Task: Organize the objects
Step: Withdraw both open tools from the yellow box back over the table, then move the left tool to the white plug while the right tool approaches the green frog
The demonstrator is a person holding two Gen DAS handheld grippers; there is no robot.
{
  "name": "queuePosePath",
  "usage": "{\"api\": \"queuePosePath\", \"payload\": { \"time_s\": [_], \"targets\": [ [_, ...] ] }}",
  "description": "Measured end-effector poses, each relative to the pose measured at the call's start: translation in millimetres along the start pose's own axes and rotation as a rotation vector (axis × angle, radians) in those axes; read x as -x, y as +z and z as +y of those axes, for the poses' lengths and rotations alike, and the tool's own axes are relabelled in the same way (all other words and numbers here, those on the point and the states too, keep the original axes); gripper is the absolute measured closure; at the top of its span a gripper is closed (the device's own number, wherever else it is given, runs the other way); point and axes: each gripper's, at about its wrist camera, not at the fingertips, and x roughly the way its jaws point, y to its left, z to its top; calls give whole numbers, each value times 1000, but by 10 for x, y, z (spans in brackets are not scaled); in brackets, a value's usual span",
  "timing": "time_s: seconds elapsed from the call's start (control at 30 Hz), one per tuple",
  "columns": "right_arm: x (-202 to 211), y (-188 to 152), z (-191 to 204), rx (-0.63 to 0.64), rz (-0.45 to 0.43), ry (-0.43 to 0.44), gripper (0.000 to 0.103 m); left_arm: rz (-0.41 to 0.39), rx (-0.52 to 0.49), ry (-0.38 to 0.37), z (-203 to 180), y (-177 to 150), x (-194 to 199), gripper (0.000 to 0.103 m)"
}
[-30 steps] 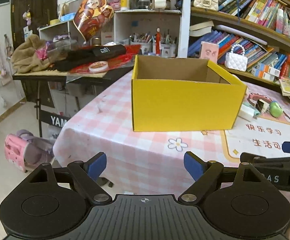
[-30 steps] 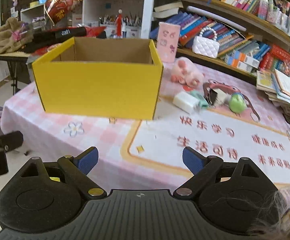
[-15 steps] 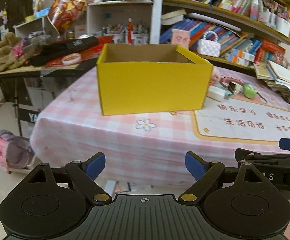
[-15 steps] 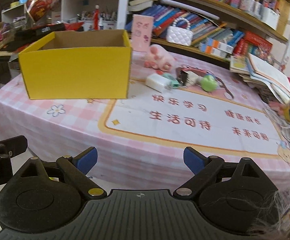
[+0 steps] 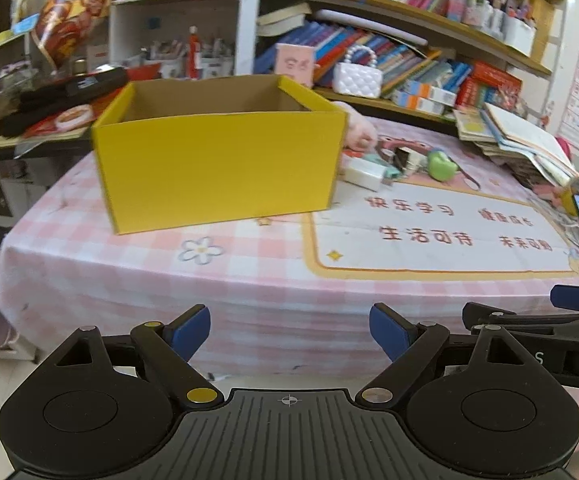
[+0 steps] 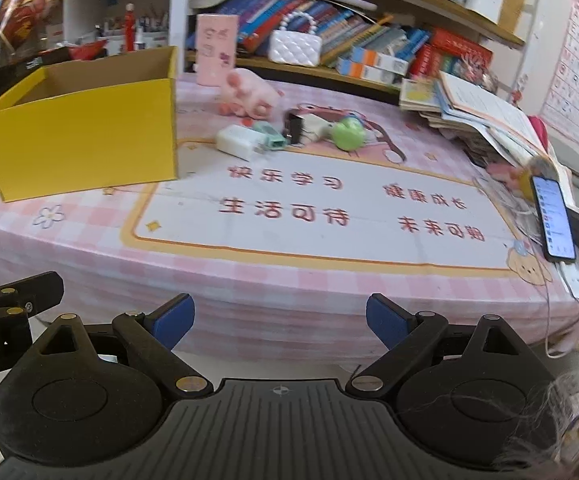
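Note:
An open yellow cardboard box stands on the left of the pink checked table; it also shows in the right wrist view. Right of it lie a white charger, a mint-green small device, a black-and-white clip-like object, a green round toy and a pink plush toy. My left gripper is open and empty, short of the table's front edge. My right gripper is open and empty, also in front of the table.
A phone on a cable lies at the table's right edge beside a stack of books. Bookshelves with a white handbag stand behind. A cluttered side desk is at the left. A printed mat covers the table's middle.
Both grippers have drawn back and swung right; the box sits farther left and smaller in both views, and the phone and more of the table's right side have come into view.

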Motion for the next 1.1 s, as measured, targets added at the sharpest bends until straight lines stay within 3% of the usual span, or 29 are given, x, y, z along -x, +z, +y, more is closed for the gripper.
{"api": "queuePosePath", "payload": {
  "time_s": [0.43, 0.7, 1.1],
  "targets": [
    [-329, 185, -651, -106, 46, -67, 10, 0, -96, -70, -600, 338, -383, 14],
    [-604, 450, -887, -109, 39, -25, 11, -5, -112, -67, -856, 552, -645, 14],
    [-1109, 917, -1320, -145, 9, 62, 19, -50, -143, 5, -1262, 947, -1102, 21]
  ]
}}
